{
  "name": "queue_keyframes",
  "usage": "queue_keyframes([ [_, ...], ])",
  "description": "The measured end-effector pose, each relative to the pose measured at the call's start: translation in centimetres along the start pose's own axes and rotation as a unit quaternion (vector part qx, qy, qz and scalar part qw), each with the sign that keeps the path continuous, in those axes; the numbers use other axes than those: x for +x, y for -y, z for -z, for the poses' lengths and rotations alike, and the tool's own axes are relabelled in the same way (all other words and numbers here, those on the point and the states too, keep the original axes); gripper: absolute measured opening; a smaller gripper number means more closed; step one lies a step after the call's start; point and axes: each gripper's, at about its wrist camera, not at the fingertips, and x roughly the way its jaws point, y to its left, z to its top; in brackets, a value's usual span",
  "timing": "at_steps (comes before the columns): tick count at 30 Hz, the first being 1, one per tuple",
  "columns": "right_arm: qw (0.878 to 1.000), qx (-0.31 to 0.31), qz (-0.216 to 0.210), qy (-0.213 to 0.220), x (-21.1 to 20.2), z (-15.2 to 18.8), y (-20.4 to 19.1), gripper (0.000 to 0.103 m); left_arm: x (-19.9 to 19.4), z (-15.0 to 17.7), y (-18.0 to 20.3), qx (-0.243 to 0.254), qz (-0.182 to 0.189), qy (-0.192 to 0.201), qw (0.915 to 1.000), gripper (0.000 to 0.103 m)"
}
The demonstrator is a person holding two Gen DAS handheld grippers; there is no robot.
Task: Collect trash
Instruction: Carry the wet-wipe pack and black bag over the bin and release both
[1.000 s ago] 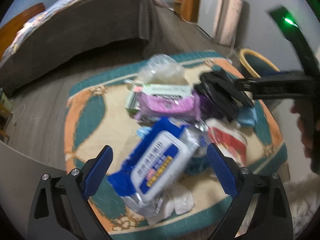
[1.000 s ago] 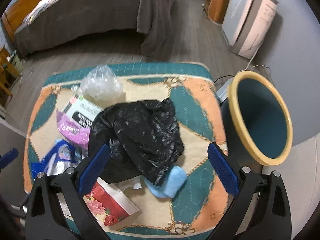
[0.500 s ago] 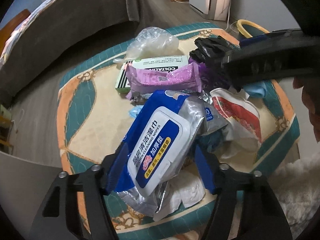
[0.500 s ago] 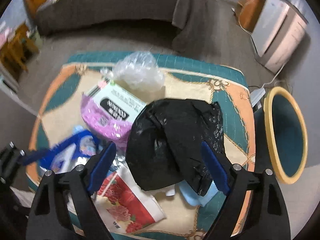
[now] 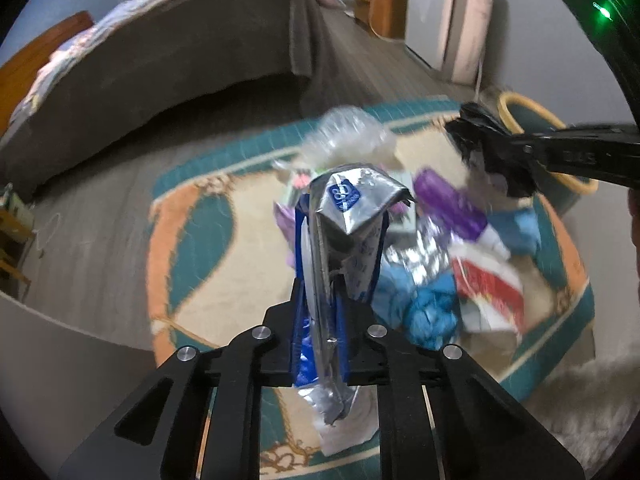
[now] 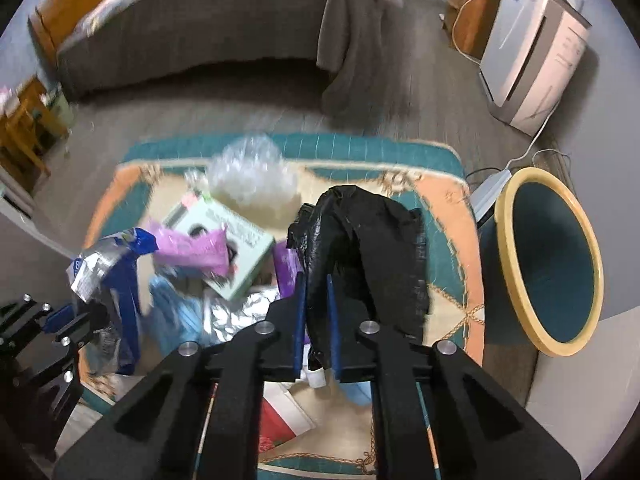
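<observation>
My left gripper is shut on a blue and silver wet-wipes pack and holds it upright above the rug. My right gripper is shut on a black plastic bag that hangs above the pile. It also shows in the left wrist view. The left gripper with the wipes pack shows at the left of the right wrist view. A teal bin with a yellow rim stands right of the rug.
On the rug lie a clear crumpled bag, a pale green box, a purple wrapper, blue gloves, foil and a red and white packet. A bed stands behind. A white appliance stands at the back right.
My left gripper closed on the wipes pack and lifted it off the pile. My right gripper closed on the black bag and raised it.
</observation>
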Motion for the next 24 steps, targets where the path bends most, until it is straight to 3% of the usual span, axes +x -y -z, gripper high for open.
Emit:
queue_keyframes([
  [6, 0.998, 0.043, -0.031, 0.039, -3.0, -1.3, 2.5, 0.003, -2.7, -2.0, -0.9, -0.022, 0.006, 0.057, 0.9981, 0.015],
  [11, 0.992, 0.074, -0.066, 0.073, -5.9, -2.5, 5.1, 0.002, -6.1, -3.7, -0.9, -0.039, 0.038, 0.112, 0.9922, 0.015],
  [15, 0.99, 0.074, -0.062, 0.098, -8.0, -3.1, 6.5, 0.002, -7.6, -4.7, 0.3, -0.022, 0.041, 0.139, 0.9892, 0.015],
  [24, 0.984, 0.098, -0.049, 0.139, -11.3, -3.2, 11.7, 0.002, -7.7, -6.7, 4.3, 0.016, 0.05, 0.142, 0.9884, 0.015],
])
